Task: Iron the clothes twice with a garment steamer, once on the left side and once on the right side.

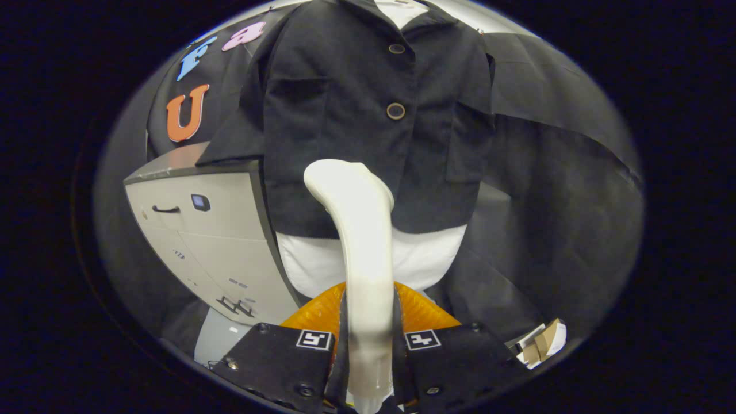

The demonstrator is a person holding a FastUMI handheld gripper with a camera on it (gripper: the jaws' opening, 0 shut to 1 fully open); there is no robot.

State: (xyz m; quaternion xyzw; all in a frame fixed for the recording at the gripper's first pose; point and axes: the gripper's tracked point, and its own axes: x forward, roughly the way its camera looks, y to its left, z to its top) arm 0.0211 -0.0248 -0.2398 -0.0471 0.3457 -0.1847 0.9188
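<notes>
So the black two-finger gripper (368,345) is clamped on the handle of a glossy cream-white plastic garment steamer (359,241), one finger pressing each side. The handle is smooth and rounded, rising straight up from between the fingers, then curving over to the left into a blunt head. That head sits right against the lower front of the dark charcoal button-up jacket (374,115), near the hem and a bit left of the button line.

The jacket looks like a matte, slightly fuzzy woven fabric. It has two round brown buttons (395,110) down the middle, short sleeves hanging out to each side and a white collar peeking out at the top. Under the hem there's a smooth white rounded form (425,259), mannequin-ish, that the jacket hangs over.

Each finger carries a small black-and-white square marker (422,339) on top. It's a coded pattern, not readable text. Just beyond the fingers, either side of the handle, is something orange and ribbed (422,313); can't tell what it is.

Left of the jacket stands a light grey cabinet (201,241) with a dark handle, a small dark square on its front and a few tiny marks too small to read. Some cardboard scraps (543,342) lie low on the right.
</notes>
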